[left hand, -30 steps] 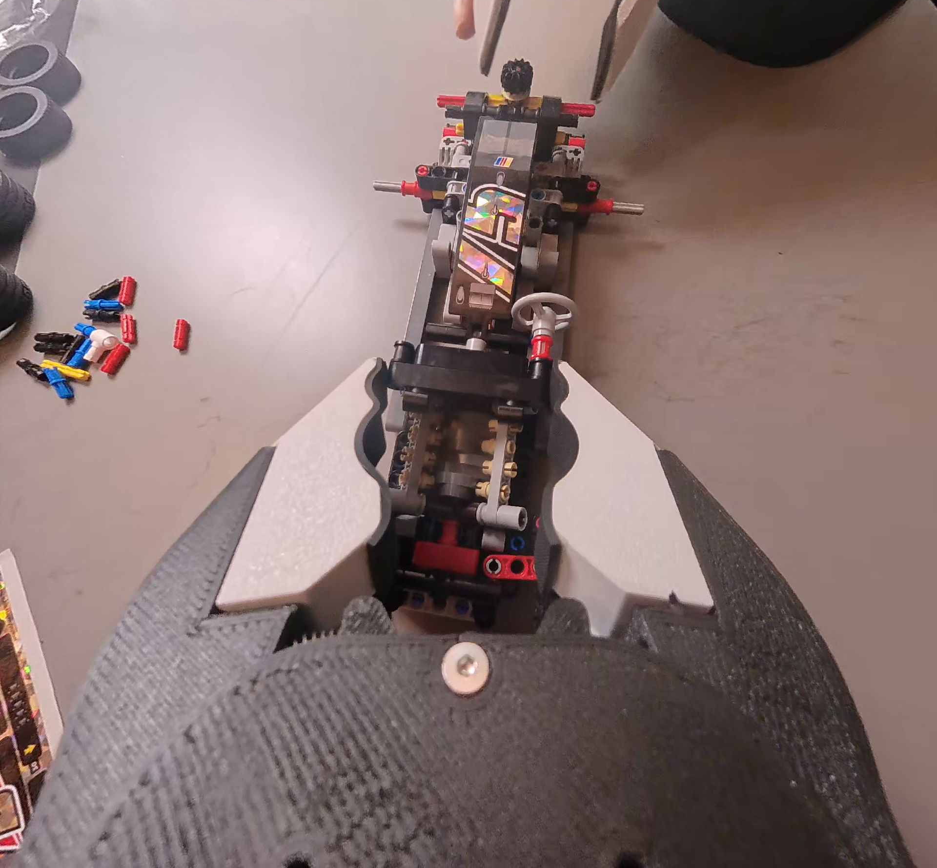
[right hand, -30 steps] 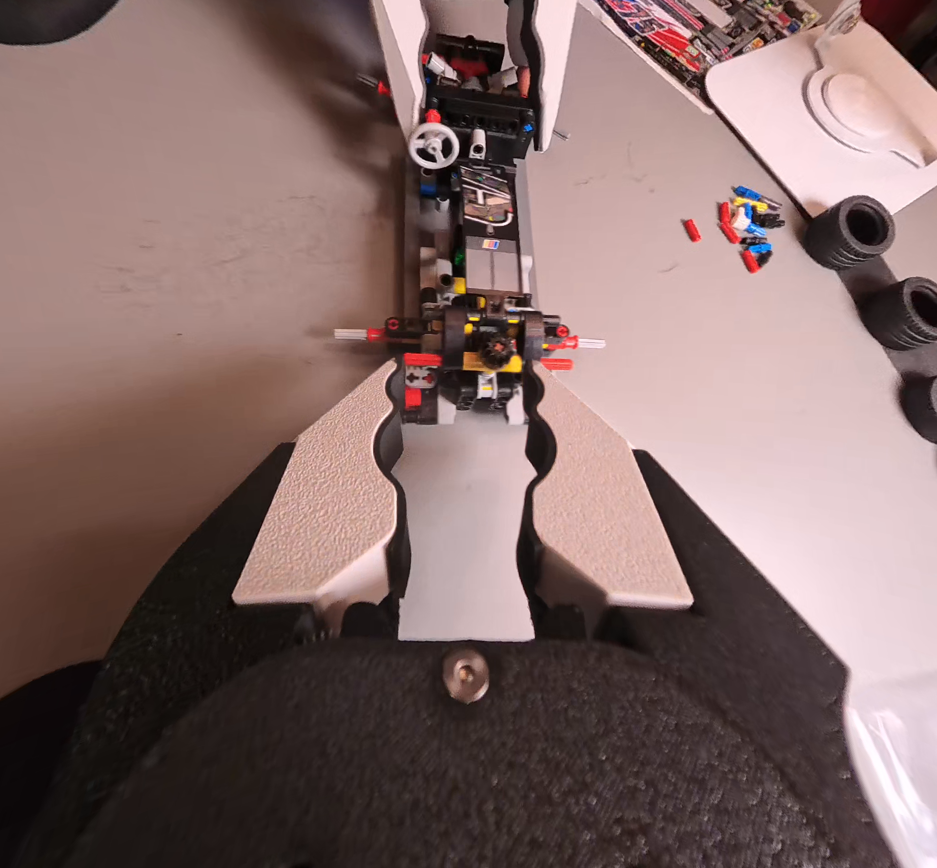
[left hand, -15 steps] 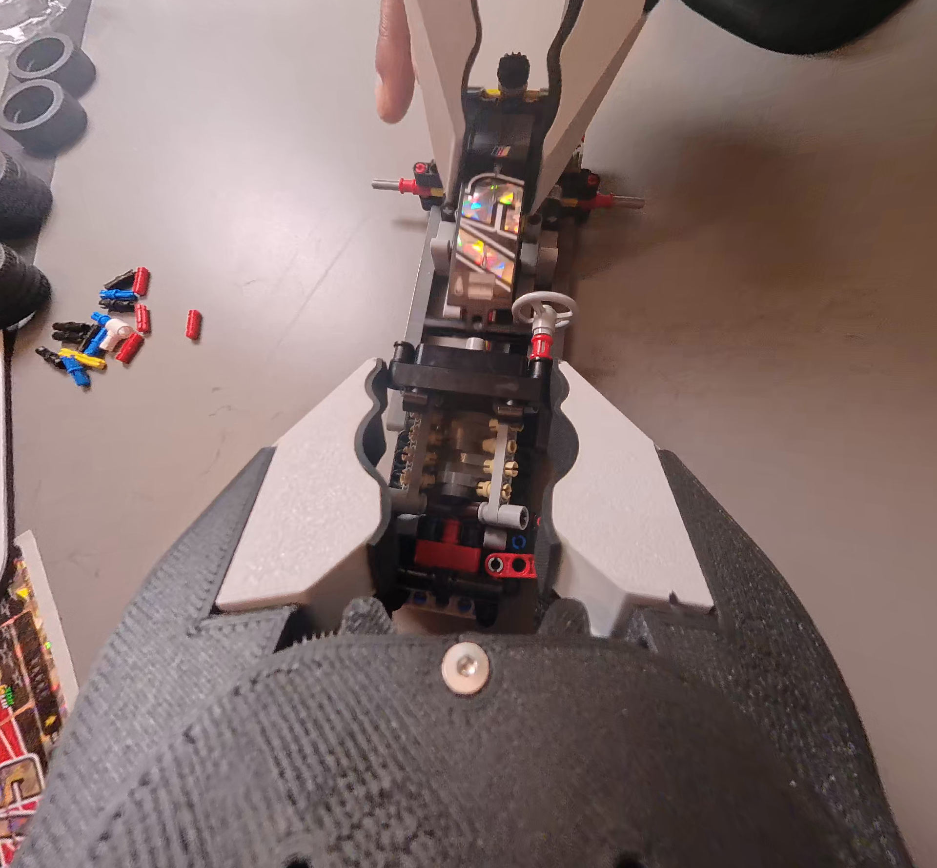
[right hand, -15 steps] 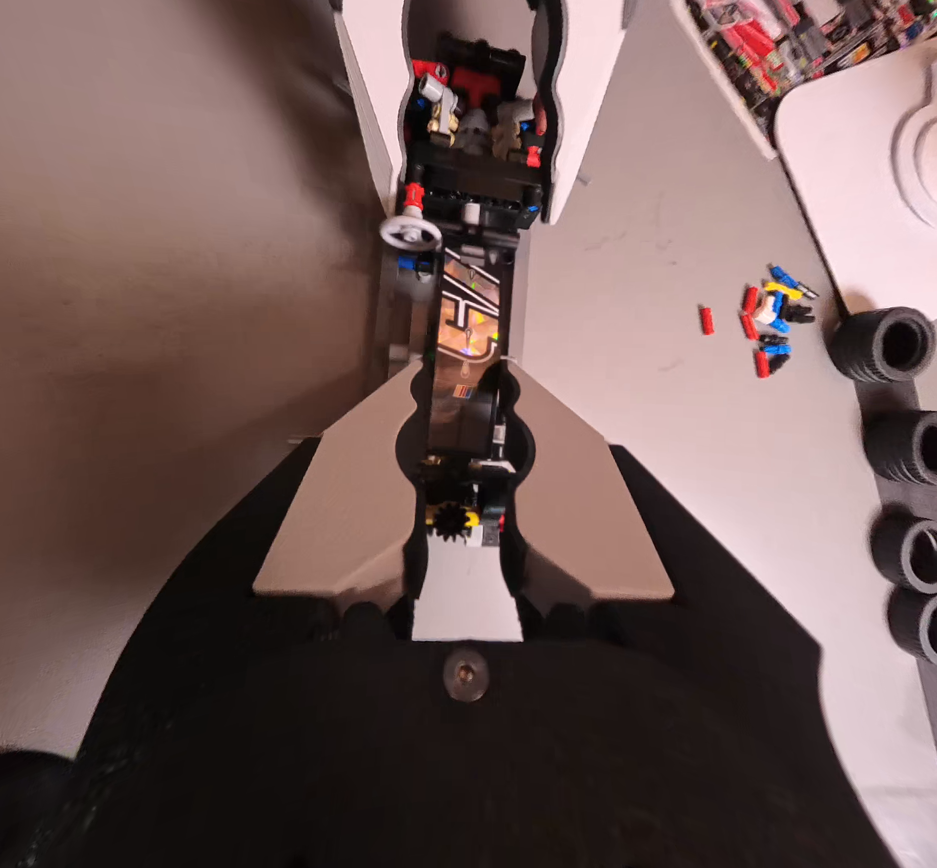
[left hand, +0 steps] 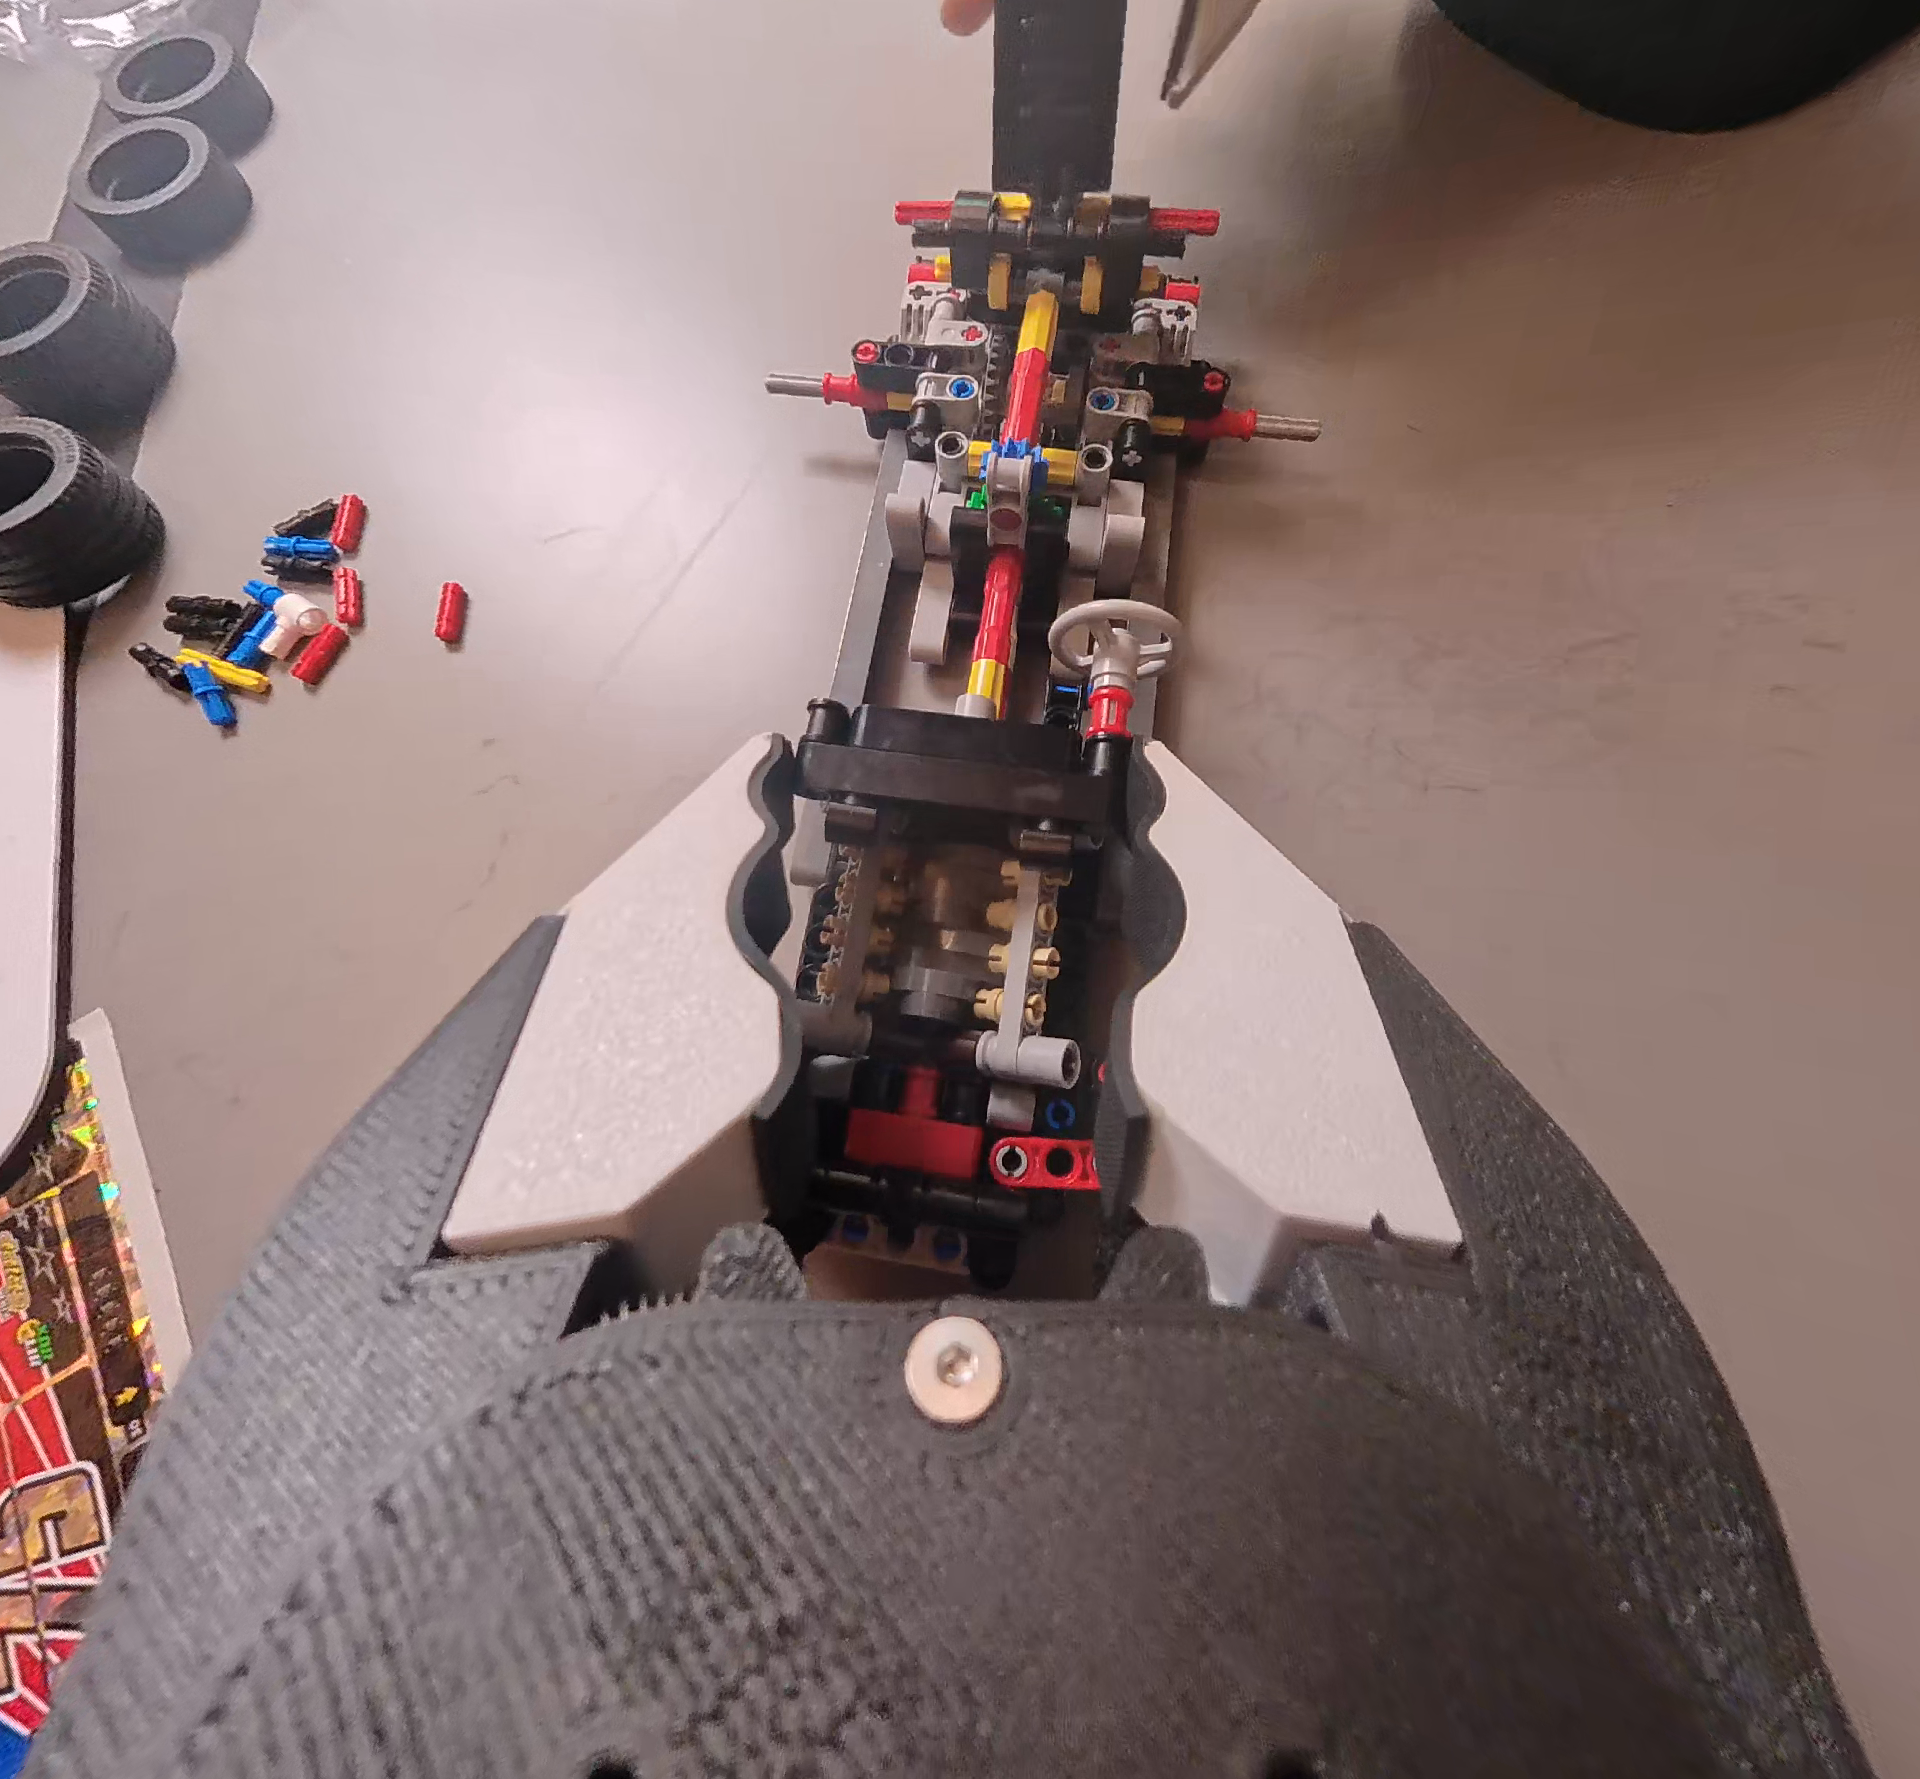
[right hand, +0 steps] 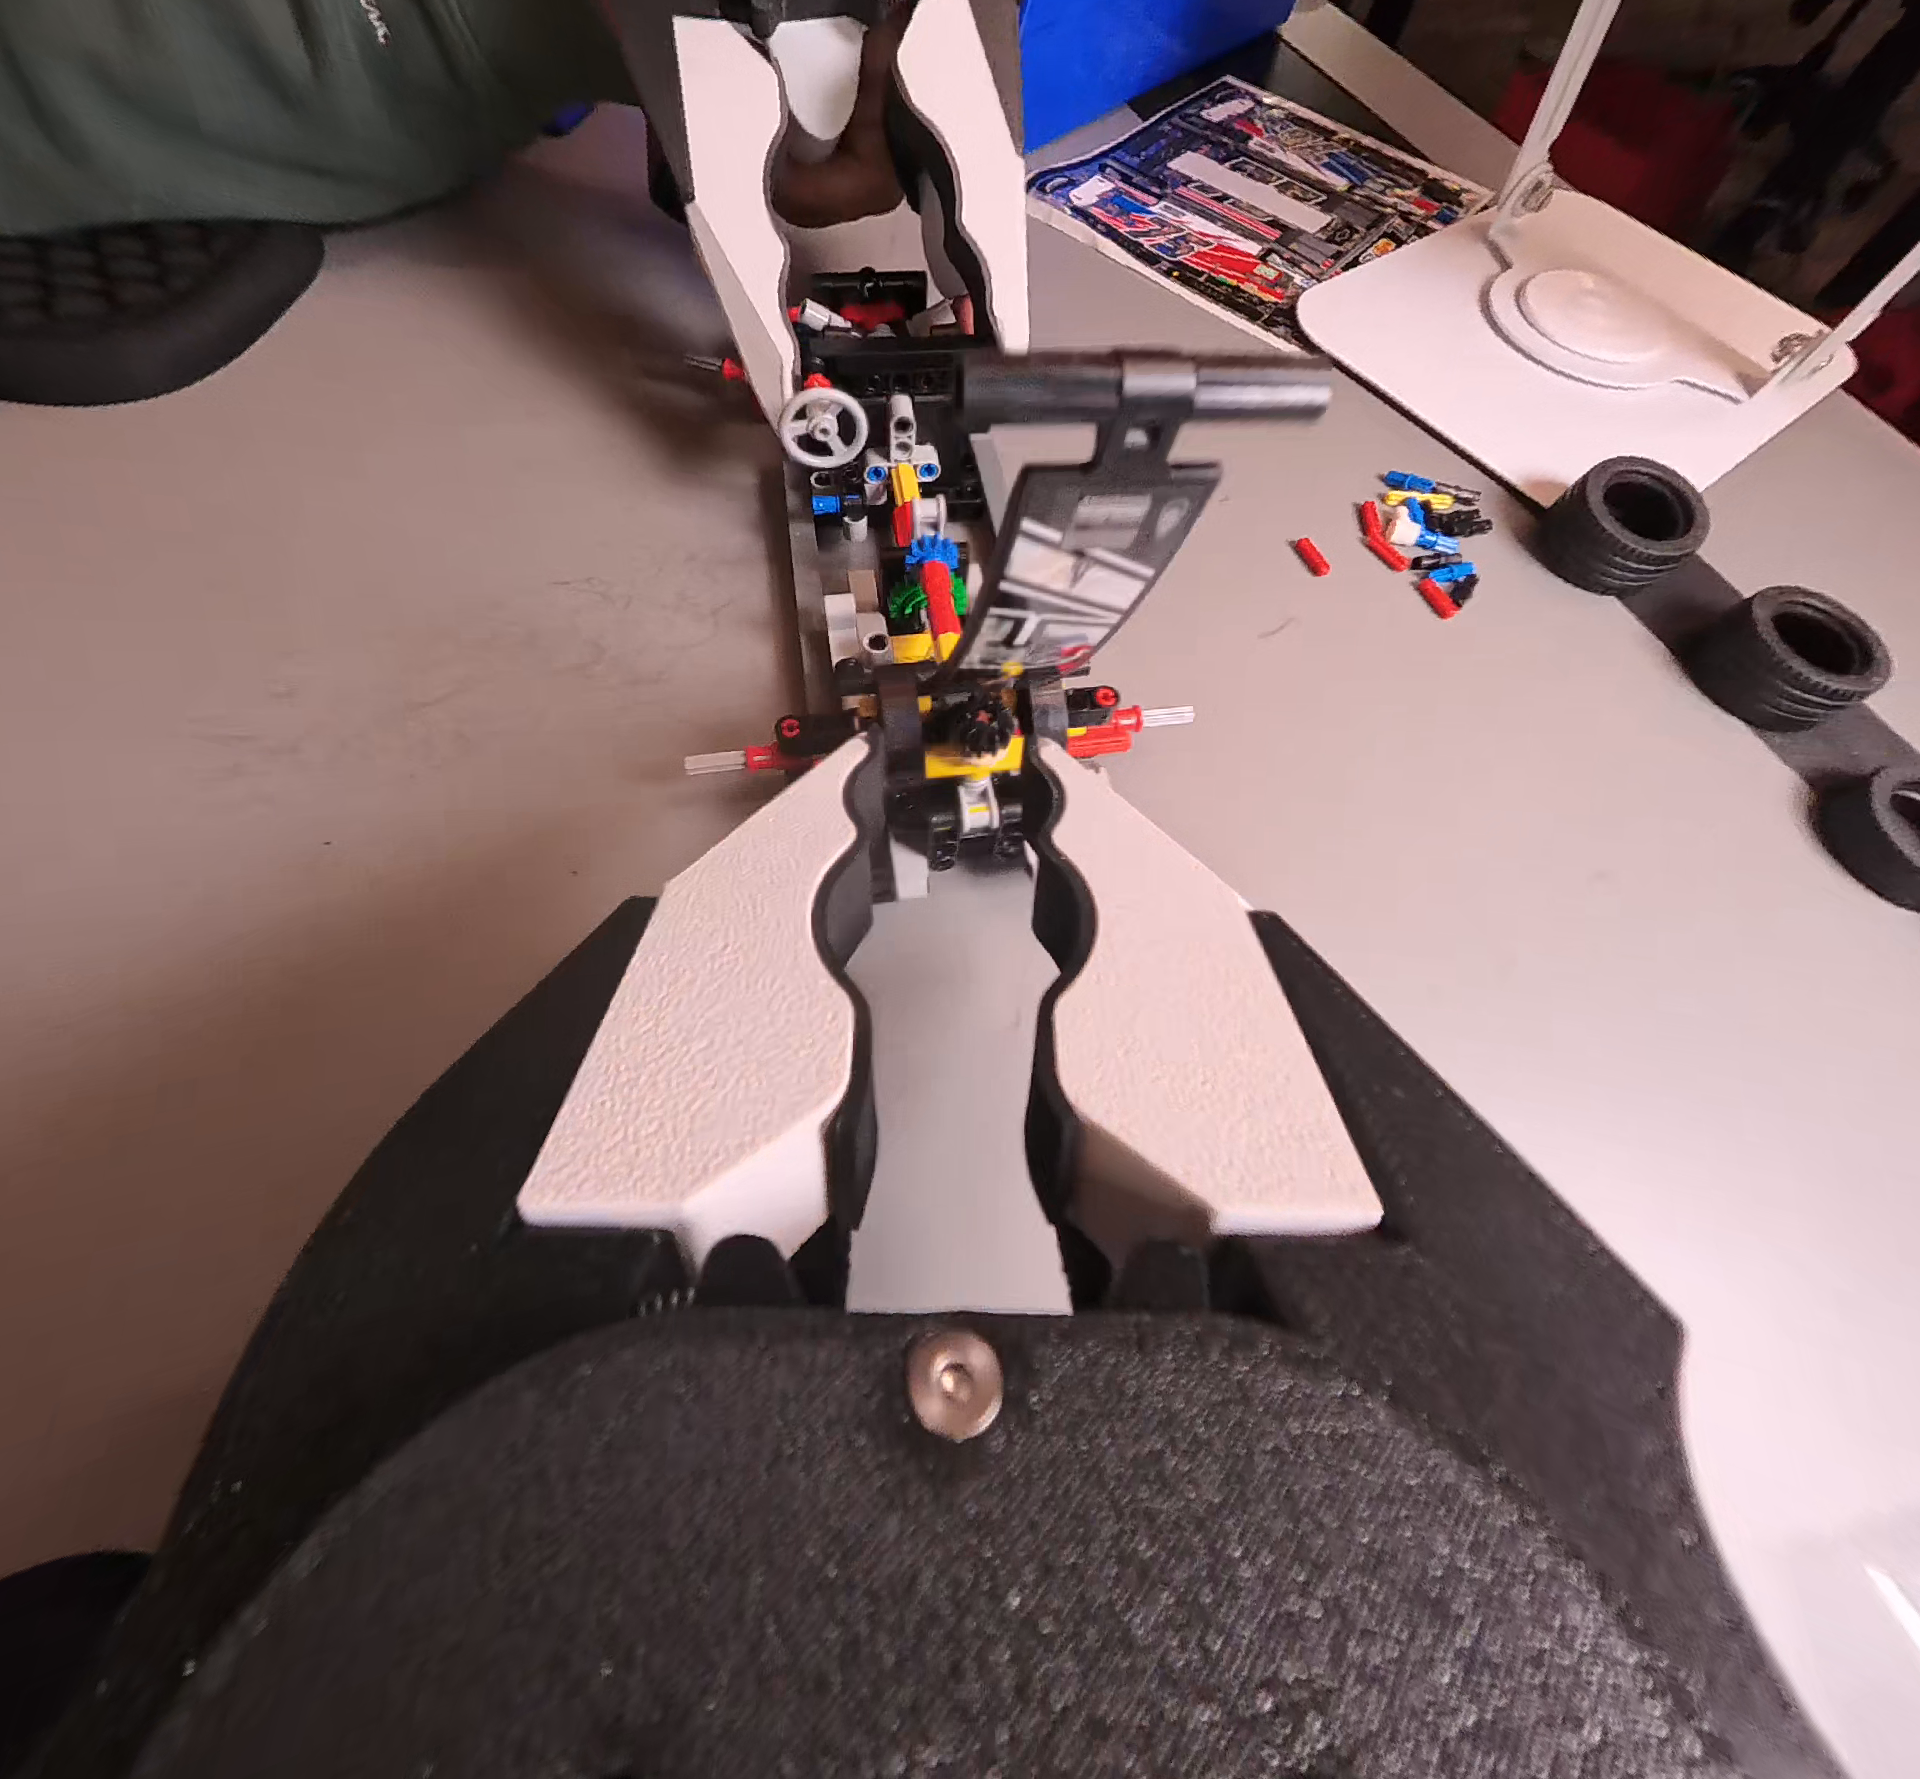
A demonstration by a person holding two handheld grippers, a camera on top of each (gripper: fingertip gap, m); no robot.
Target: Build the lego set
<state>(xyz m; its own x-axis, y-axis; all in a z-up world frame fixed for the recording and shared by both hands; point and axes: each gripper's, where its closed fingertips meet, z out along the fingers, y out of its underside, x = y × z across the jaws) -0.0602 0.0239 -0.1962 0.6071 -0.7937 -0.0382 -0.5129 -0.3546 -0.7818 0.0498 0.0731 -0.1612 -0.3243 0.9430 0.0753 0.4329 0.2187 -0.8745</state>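
The lego chassis [left hand: 1013, 586] lies lengthwise on the grey surface [left hand: 1558, 690]. The left gripper [left hand: 951, 856] has its jaws pinching the chassis's engine end. At the far end the right gripper [right hand: 961, 804] straddles the nose, jaws spread around it, whether touching is unclear. A dark stickered panel [right hand: 1081, 566] stands tilted up off the chassis. A steering wheel [left hand: 1114, 633] shows near the middle. Loose pins [left hand: 265, 602] and black tyres [left hand: 73, 514] lie to one side, well apart from the chassis
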